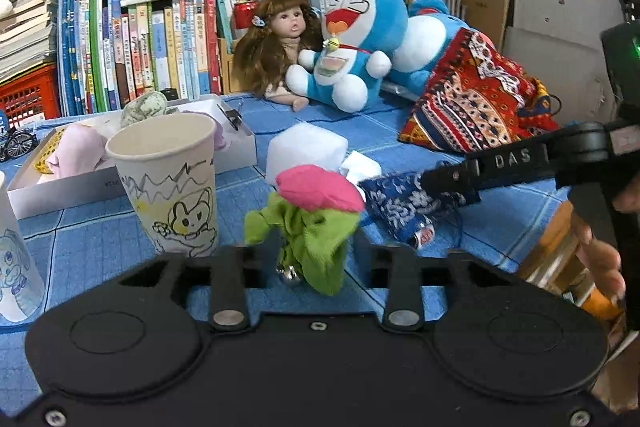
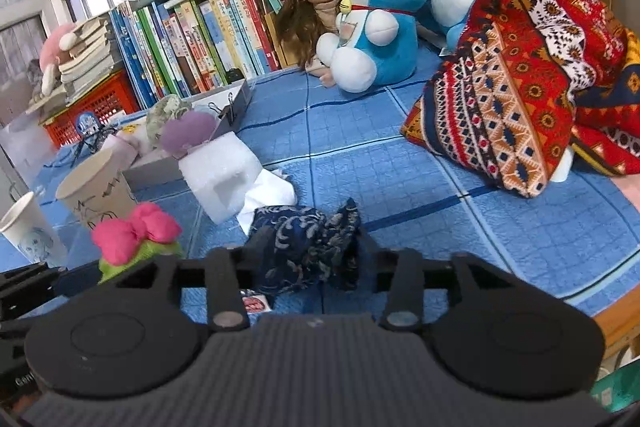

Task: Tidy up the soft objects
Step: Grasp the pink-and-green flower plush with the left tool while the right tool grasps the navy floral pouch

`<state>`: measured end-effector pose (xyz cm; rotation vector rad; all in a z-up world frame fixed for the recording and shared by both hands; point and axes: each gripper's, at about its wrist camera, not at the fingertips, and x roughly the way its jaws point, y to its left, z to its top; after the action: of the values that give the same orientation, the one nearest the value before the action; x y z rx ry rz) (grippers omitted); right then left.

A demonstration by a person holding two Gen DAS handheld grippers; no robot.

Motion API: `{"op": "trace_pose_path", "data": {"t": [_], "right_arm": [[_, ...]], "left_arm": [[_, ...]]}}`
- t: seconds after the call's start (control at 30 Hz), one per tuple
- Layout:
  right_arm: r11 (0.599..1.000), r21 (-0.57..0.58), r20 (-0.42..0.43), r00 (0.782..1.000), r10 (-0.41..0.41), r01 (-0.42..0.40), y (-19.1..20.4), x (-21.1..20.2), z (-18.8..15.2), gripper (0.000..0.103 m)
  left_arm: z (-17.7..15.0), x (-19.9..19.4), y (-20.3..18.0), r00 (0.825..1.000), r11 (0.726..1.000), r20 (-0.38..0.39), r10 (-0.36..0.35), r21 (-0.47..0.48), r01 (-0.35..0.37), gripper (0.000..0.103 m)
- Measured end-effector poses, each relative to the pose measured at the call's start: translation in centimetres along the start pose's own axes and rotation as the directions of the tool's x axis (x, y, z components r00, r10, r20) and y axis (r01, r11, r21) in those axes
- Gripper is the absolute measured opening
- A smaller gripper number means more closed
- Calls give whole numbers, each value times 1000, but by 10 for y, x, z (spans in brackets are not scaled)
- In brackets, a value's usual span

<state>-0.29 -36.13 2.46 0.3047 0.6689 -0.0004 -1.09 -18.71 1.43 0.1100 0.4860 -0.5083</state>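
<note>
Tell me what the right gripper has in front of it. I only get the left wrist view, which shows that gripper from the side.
Observer: A navy patterned pouch lies between the fingers of the right gripper and fills the gap. I cannot tell whether the pads press it.
Operator: Describe the side of the white foam block that faces away from me.
Observer: That face has a rectangular notch cut into it.
Operator: Report what soft thing the paper cup hides from me in the box.
Observer: A purple stuffed piece sits at the box's near corner, right behind the foam block.
</note>
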Motion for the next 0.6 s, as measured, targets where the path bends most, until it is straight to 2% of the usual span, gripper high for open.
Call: {"op": "trace_pose_path", "data": {"t": [0.2, 0.27, 0.33, 0.4, 0.47, 0.6], "right_arm": [[997, -72, -13, 999, -36, 35, 14, 11, -1, 73], [995, -88, -28, 998, -48, 46, 17, 17, -2, 74], [996, -87, -34, 999, -35, 32, 18, 21, -4, 69], [997, -78, -36, 999, -20, 17, 19, 22, -5, 64], [998, -65, -39, 999, -4, 1, 19, 22, -7, 58], [999, -53, -19, 1000, 10, -11, 24, 13, -6, 34]], "left_arm": [[2, 24, -7, 999, 999, -11, 35, 40, -34, 59], [1, 32, -9, 999, 997, -16, 48, 57, -47, 59], [0, 38, -11, 998, 996, -17, 58, 70, -57, 57], [-3, 40, -14, 997, 993, -8, 78, 88, -77, 34], [-5, 39, -13, 997, 992, 2, 76, 103, -76, 27], [-2, 31, -10, 999, 995, 0, 48, 85, -48, 22]]}}
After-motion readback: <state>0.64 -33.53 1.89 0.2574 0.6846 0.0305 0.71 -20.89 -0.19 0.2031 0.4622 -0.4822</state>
